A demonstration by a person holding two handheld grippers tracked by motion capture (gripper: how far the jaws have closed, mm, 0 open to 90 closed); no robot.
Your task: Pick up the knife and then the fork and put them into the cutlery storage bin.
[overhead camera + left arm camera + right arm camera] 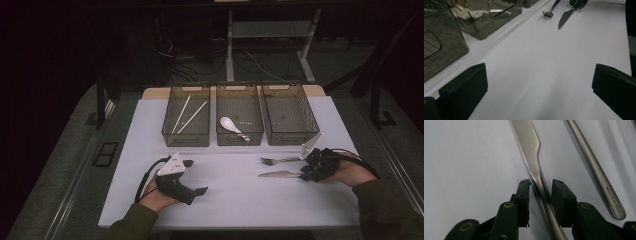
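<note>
A shiny silver metal table knife (534, 167) and a silver metal fork (278, 160) lie on a plain white tabletop (235, 195); three smoky grey see-through plastic bins (240, 122) sit at upper centre, one holding a white ceramic spoon (230, 124).

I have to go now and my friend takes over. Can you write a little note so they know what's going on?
Left hand-held gripper: open, empty, resting on the table.
Right hand-held gripper: jaws either side of the knife handle, which lies on the table; firm grip not certain.
Fork lies beside the knife.
Done: chopsticks in the left bin, white spoon in the middle bin.
Left: knife and fork, probably into the right bin, which looks empty.
</note>
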